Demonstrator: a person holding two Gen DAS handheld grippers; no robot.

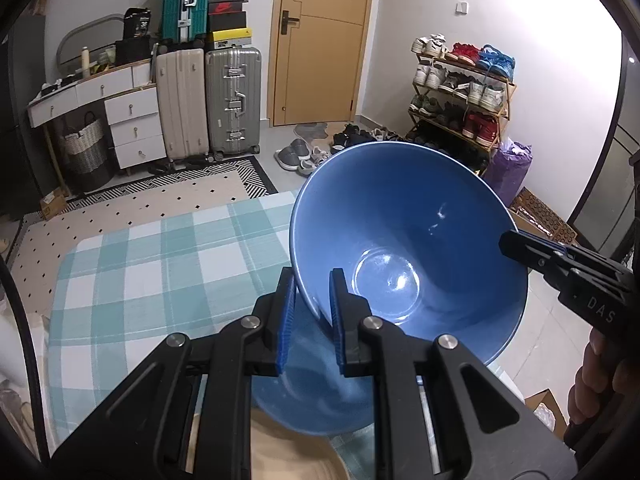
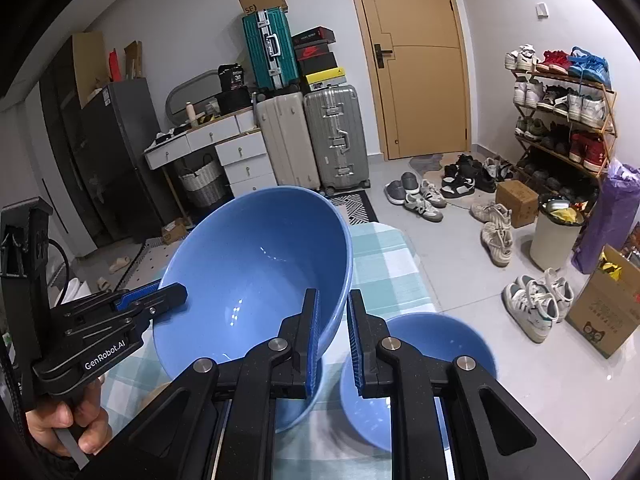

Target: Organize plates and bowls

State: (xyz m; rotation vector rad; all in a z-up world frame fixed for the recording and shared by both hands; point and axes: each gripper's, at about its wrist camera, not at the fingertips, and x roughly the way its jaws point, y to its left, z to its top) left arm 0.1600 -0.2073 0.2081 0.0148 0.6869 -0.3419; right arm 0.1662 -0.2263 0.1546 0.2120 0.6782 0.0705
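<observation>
Blue bowl, large and deep, is held tilted in the air above the tabletop, which wears a teal-and-white checked cloth. Both claws grip it by opposite sides of the rim. The left claw is closed on the rim with one blue pad inside the bowl and one outside; seen from the right wrist camera it reaches in from the left and bites the bowl's far edge. The right claw is likewise clamped on the rim nearest to it, one finger inside and one outside, and in the left wrist view it comes in at the bowl's right side. A hand wraps the left claw's handle.

Below the lifted bowl, a second blue bowl of smaller size rests upright on the checked cloth near the tabletop's right edge. In the left wrist view another blue bowl shows blurred under the left claw's fingers; I cannot tell if it is the same one.
</observation>
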